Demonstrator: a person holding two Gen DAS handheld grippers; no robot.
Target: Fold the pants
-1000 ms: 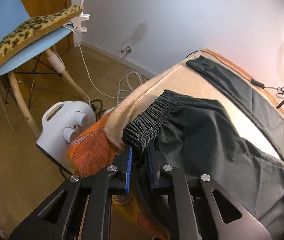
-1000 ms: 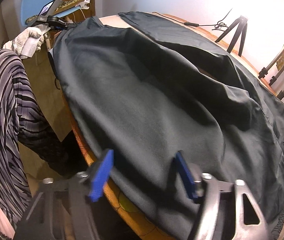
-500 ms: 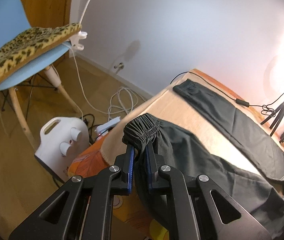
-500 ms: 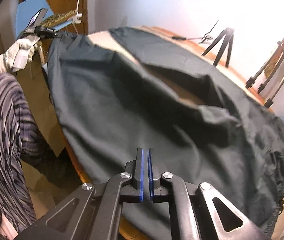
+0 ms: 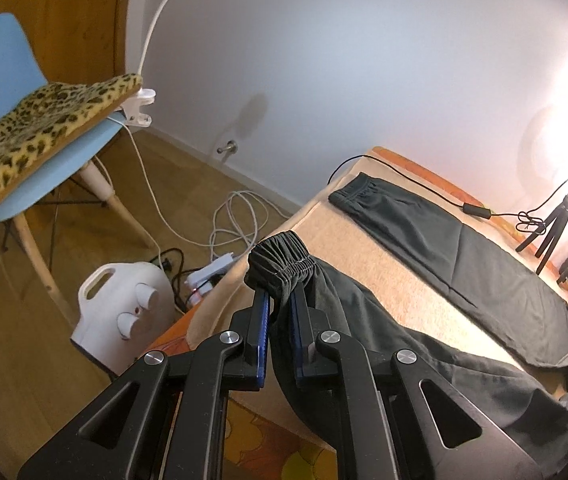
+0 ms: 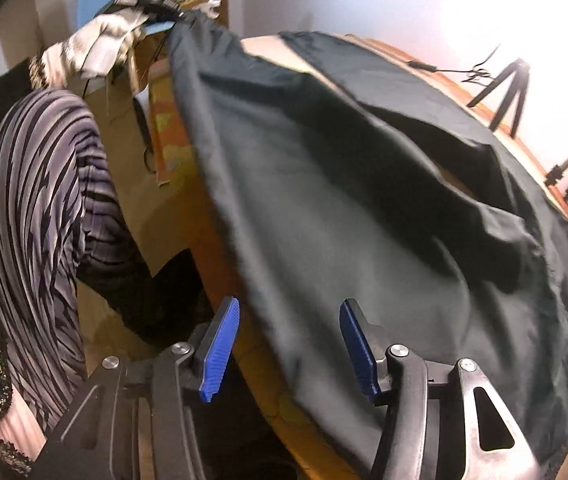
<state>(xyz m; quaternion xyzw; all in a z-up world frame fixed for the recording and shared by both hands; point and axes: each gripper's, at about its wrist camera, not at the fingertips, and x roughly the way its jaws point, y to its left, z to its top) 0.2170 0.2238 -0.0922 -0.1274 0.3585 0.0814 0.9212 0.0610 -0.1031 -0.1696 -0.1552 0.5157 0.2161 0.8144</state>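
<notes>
Dark pants (image 5: 464, 256) lengthwise along table — cuff clamped in left gripper (image 5: 280, 316), right gripper (image 6: 288, 344) opening, empty.

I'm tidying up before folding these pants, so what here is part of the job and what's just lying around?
Job: pants; left gripper, shut on their cuff; right gripper, opening over them; table.
Lying about: chair, cushion, lamp, heater, cables, tripod.

Your right gripper (image 6: 288, 344) is opening over the dark pants (image 6: 364, 220), pads clear of cloth, lower centre of frame.
</notes>
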